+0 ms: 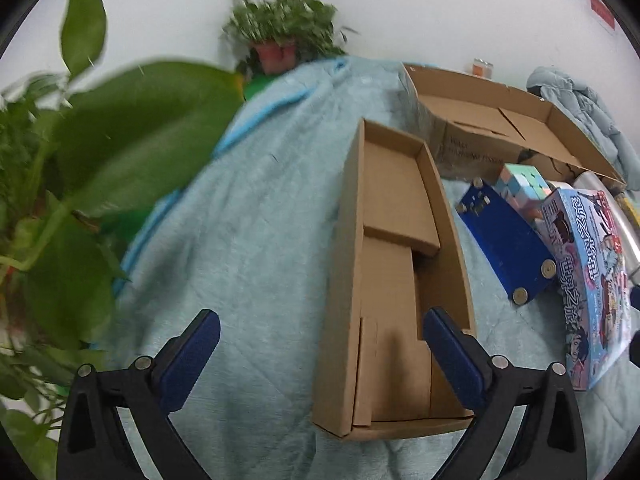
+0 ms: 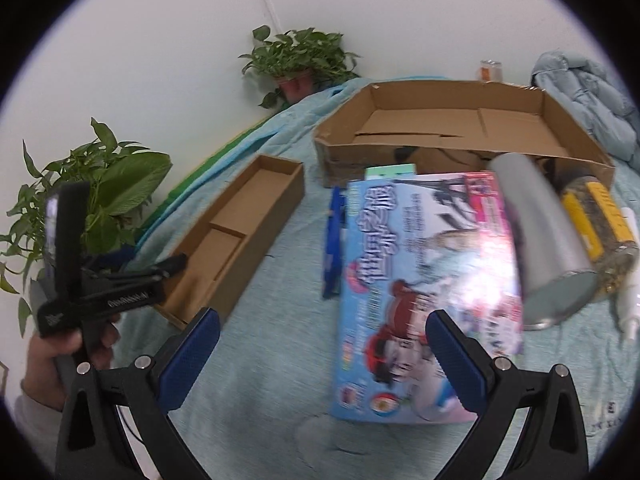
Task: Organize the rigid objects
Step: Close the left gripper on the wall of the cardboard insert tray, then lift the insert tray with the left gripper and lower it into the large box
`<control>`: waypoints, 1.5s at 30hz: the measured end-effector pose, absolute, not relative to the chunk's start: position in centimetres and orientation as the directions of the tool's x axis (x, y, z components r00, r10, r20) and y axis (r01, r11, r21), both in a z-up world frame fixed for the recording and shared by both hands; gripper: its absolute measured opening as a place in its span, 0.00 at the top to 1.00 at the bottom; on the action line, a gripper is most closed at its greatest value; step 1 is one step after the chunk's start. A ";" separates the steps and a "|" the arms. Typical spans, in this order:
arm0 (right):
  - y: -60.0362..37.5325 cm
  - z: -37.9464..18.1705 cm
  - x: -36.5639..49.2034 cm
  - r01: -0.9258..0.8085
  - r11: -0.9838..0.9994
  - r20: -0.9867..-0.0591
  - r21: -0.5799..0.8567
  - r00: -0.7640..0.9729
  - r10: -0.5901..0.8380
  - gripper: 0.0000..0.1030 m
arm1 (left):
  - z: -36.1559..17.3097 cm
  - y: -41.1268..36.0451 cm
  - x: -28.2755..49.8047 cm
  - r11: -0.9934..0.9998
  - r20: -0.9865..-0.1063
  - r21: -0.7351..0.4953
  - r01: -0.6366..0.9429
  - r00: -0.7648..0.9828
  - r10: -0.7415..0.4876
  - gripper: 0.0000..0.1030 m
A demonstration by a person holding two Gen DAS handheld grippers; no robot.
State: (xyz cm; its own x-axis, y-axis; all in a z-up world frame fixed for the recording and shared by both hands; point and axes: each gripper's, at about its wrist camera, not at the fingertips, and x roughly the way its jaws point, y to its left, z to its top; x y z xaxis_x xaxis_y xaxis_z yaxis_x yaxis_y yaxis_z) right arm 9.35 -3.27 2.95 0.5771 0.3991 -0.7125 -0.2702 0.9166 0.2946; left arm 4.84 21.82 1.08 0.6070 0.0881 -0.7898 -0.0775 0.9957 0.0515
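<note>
My left gripper (image 1: 320,320) is open with nothing between its fingers, over the near end of a long narrow cardboard box (image 1: 400,280) that has nothing in it. In the right wrist view my right gripper (image 2: 322,318) is also open, hovering over the left edge of a blue illustrated game box (image 2: 420,280). Beside that box are a blue board with metal studs (image 1: 504,236), a pastel puzzle cube (image 1: 524,184), a silver cylinder (image 2: 548,240), a jar with a yellow label (image 2: 600,232) and a white tube (image 2: 628,280). Behind them stands a large cardboard tray (image 2: 460,120), with nothing visible inside.
Everything rests on a light teal blanket (image 1: 260,220). A leafy plant (image 1: 100,140) crowds the left side and a potted plant (image 2: 300,60) stands at the back wall. A pale blue jacket (image 2: 588,88) lies at the far right. A hand (image 2: 52,352) holds the left gripper's handle.
</note>
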 end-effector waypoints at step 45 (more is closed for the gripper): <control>3.4 8.6 15.7 -0.278 0.909 -0.718 0.312 0.558 0.417 0.78 | 11.3 14.9 7.8 0.978 -0.728 -0.121 0.169 0.655 -0.203 0.83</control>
